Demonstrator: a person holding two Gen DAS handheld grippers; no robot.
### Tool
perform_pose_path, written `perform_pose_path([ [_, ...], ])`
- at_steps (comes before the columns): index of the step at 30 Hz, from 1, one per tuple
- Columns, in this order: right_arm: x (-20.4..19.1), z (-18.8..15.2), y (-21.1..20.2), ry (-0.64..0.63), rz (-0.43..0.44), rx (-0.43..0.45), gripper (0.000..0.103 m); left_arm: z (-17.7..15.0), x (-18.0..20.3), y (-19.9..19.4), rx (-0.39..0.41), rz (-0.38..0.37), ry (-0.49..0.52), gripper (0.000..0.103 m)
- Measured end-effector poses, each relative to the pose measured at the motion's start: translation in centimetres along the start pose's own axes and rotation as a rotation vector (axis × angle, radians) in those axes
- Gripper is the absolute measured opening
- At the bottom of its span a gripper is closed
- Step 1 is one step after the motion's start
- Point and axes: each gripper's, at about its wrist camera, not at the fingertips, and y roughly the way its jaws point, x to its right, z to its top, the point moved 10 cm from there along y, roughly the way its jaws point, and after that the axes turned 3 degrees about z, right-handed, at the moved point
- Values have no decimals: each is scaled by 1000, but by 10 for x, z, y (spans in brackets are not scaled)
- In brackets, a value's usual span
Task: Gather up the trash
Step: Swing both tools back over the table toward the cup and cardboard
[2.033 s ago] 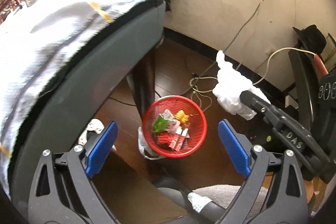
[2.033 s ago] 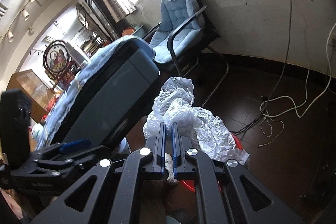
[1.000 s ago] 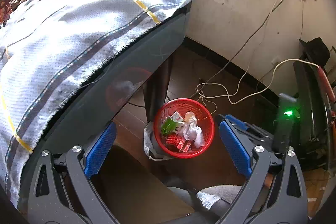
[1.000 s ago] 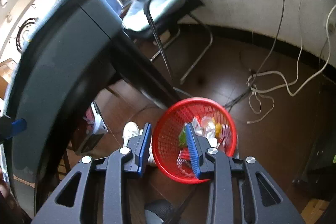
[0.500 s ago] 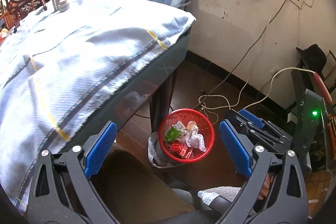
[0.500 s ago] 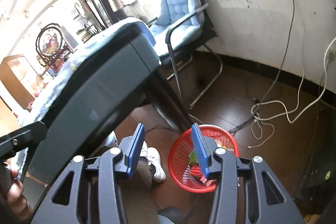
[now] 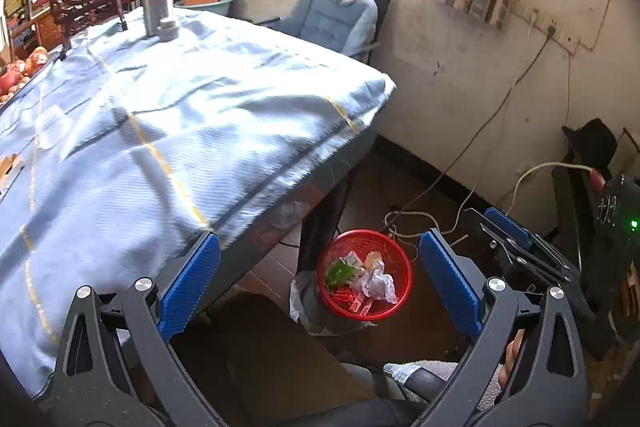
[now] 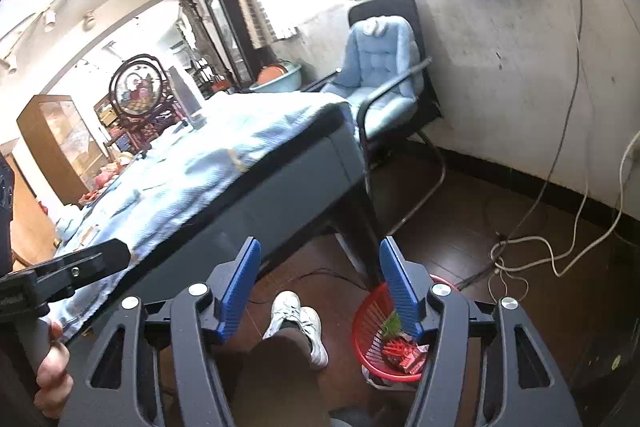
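Cloth-covered desk (image 7: 160,131) upper left, red basket (image 7: 362,307) of trash lower centre, left gripper (image 7: 320,283) fingers wide open, right gripper (image 8: 318,291) fingers just opening, empty

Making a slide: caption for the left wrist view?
Open left gripper above red trash basket beside the cloth-covered table.

My left hand-held gripper (image 7: 318,277) gapes, empty, above a red plastic mesh basket (image 7: 396,251) of crumpled wrappers on the floor beside the blue-cloth-covered worktop (image 7: 160,131).
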Motion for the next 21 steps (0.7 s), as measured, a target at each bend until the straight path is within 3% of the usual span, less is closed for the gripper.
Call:
perform_pose_path([
  [13,-92,9,-33,-141,80,37,67,6,-51,-60,120,-8,-108,96],
  [21,-155,7,-44,-251,131,50,74,2,-103,-94,188,17,-202,96],
])
